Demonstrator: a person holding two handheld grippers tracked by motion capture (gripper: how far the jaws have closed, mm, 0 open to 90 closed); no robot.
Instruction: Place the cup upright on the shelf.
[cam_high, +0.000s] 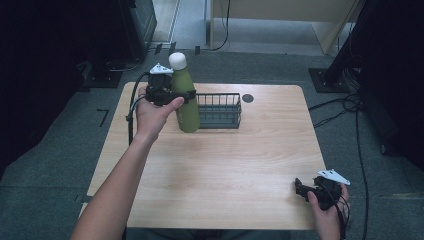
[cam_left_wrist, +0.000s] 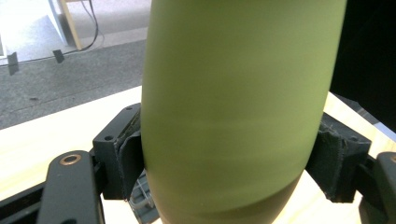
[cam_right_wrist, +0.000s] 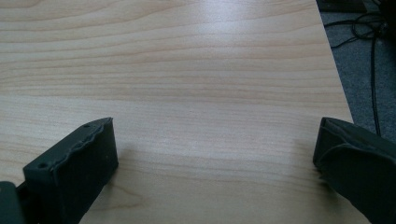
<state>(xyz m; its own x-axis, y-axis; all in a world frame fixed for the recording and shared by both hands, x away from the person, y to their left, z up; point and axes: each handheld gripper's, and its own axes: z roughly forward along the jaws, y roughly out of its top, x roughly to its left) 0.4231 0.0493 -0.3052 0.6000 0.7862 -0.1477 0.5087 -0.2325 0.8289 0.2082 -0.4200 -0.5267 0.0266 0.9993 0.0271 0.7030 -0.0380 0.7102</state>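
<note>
Black grippers (cam_high: 167, 92), padded fingers (cam_right_wrist: 74, 165), grey three-cornered plates, bare forearms.

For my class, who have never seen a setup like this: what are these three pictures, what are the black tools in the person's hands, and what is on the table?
A person holds a handheld two-jaw gripper in each hand. The high view looks down on a wooden table; the other two pictures come from cameras riding on each gripper. The left gripper is closed around an upright green bottle with a white cap, standing beside a dark wire basket. The left gripper view shows its pads pressing the bottle's sides. The right gripper rests open at the table's near right corner, holding nothing.
</note>
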